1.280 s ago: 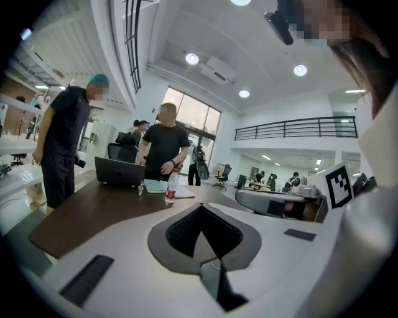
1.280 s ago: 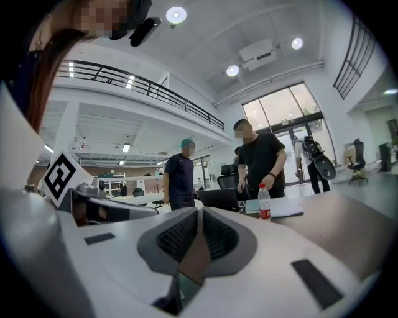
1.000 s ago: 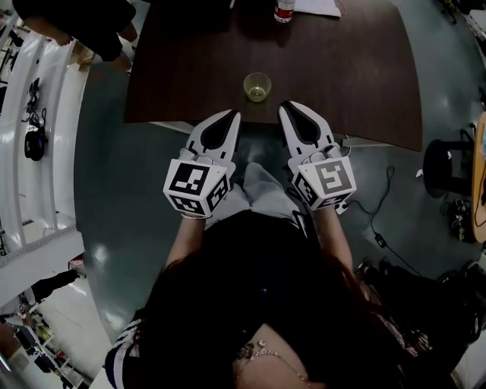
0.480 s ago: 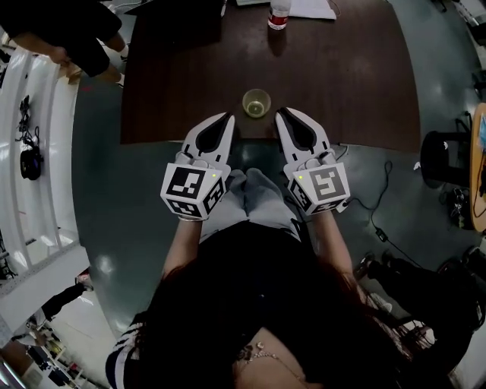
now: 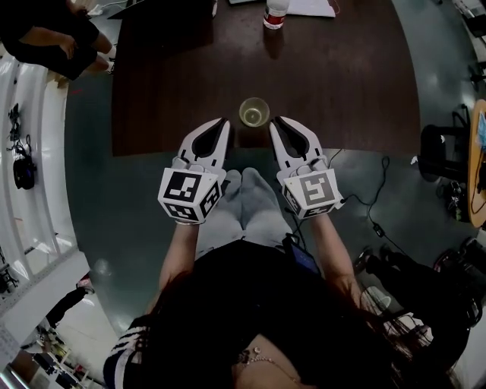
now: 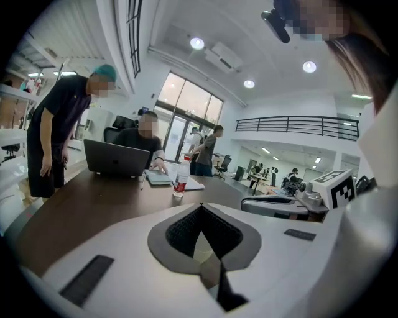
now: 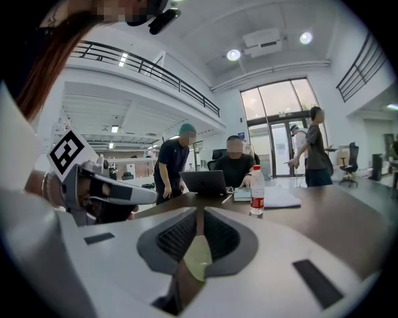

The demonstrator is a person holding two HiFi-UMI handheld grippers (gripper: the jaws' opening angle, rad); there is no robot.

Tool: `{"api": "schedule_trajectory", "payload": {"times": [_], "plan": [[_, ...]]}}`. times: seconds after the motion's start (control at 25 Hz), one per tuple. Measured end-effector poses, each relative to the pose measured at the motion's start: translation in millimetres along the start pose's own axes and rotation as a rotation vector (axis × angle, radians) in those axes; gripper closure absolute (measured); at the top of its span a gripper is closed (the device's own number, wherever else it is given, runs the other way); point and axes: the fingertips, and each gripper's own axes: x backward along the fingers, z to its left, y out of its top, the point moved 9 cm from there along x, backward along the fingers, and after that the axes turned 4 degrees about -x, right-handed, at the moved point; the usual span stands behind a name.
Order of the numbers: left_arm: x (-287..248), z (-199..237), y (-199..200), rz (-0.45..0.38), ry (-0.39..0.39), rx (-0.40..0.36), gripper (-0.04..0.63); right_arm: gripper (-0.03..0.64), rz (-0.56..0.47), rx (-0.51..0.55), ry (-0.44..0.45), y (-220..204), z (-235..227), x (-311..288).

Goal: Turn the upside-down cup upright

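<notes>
A translucent yellowish cup (image 5: 254, 112) stands on the dark brown table (image 5: 175, 83) near its front edge; from above I cannot tell which end is up. My left gripper (image 5: 222, 121) is shut and empty, its tips just left of the cup and a little nearer to me. The right gripper (image 5: 275, 121) mirrors it on the cup's right, also shut and empty. In the left gripper view the cup (image 6: 202, 248) shows faintly behind the closed left gripper (image 6: 201, 206). The right gripper view has the cup (image 7: 196, 258) behind the shut right gripper (image 7: 199, 210).
A water bottle (image 5: 276, 13) with a red label and papers (image 5: 311, 6) lie at the table's far side, with a laptop (image 6: 116, 157) and a seated person behind it. Another person (image 5: 45, 38) stands at the far left corner. A black stool (image 5: 440, 156) and cable (image 5: 376, 213) are on the right floor.
Both grippers have come forward over the table's front edge and sunk lower, ending on either side of the cup. Their jaws have stayed shut.
</notes>
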Motion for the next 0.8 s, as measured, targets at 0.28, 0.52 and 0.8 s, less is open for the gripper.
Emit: {"api": "schedule_trajectory", "payload": {"times": [0.28,0.52,0.8], "plan": [[-6,8,-14,0.04,0.001,0.008,0.593,0.592,0.045,-0.049,0.021,-19,-3,-21],[-5,10,-28,0.075,0.006,0.043,0.594,0.454,0.092,-0.058,0.027,-34,-7,-31],[-2,18,-36,0.094,0.017,0.06,0.594,0.333,0.13,-0.046,0.009,-49,-6,-43]]}}
